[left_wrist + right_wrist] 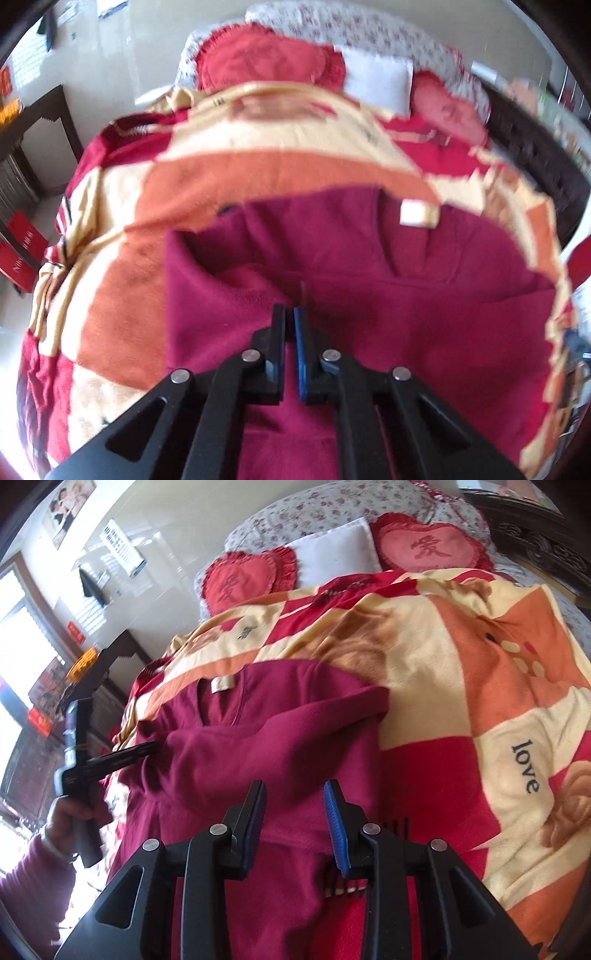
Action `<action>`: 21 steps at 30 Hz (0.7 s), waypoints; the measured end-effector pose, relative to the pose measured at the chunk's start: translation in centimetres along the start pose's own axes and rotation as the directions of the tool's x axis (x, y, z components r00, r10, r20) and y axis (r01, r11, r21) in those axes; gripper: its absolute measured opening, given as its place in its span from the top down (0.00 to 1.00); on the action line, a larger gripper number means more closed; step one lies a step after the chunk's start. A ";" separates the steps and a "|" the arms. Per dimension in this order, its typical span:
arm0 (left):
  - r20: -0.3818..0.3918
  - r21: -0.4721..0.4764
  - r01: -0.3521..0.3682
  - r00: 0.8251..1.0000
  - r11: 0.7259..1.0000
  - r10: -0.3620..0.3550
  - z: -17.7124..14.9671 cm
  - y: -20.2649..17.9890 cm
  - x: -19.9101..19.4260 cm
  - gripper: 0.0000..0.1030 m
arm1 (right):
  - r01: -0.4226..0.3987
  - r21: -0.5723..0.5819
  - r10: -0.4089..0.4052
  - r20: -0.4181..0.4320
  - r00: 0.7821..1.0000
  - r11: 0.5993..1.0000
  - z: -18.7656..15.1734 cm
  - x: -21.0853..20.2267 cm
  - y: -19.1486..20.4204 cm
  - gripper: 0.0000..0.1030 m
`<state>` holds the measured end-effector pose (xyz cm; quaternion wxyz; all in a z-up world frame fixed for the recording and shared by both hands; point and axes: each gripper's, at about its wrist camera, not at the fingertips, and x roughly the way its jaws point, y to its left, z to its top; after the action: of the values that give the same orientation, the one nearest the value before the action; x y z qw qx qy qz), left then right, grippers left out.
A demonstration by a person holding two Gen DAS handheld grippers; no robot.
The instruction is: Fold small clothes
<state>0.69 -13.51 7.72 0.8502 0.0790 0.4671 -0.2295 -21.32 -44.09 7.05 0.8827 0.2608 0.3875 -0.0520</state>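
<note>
— Where was the jumper?

— The maroon jumper lay flat on the checked blanket that covered the bed, its V-neck and pale collar label turned toward the pillows. One sleeve was folded across the chest, below the label.

— And your left fingers?

— My left fingers were together, pinched on a small ridge of the jumper's fleece just below the neckline. From the right wrist's view the same tool came in at the jumper's left edge, its tip at the cloth beside the shoulder, with my left hand round the handle.

— The right ones?

— My right fingers stood a little apart above the jumper's lower half, near its right edge. Nothing sat between the blue pads; they gripped no cloth.

— What lay beyond the jumper?

— Past the collar, at the head of the bed, were two red heart cushions with a white pillow between them, on a flowered sheet. The left wrist's view was blurred, so I could not tell finer detail there.
</note>
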 end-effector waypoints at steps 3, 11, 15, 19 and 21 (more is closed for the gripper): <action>0.010 -0.014 0.046 0.999 0.999 -0.046 0.2 1.0 -1.6 0.95 | 0.014 0.026 -0.014 0.010 1.000 1.000 0.3 0.2 -0.4 0.87; 0.015 -0.003 0.115 0.993 0.993 -0.115 0.0 -1.0 -1.4 0.48 | -0.011 0.075 0.013 -0.014 1.000 0.997 0.1 1.2 -0.4 0.87; -0.028 0.050 0.094 0.995 0.994 -0.092 0.2 -2.8 0.6 0.46 | -0.014 0.061 0.016 -0.028 0.999 0.998 -0.1 1.2 -0.3 0.87; -0.071 0.092 0.027 0.997 0.995 -0.021 0.2 -3.9 3.8 0.51 | -0.016 0.079 0.018 -0.026 0.999 0.997 -0.2 1.2 -0.8 0.87; -0.097 0.091 -0.008 0.995 0.996 0.016 0.0 -3.9 5.4 0.58 | -0.020 0.089 0.022 -0.025 0.999 0.996 -0.3 1.1 -1.1 0.87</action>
<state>1.33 -18.68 3.55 0.8234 0.1314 0.4966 -0.2412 -21.11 -44.78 5.62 0.8657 0.3044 0.3933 -0.0566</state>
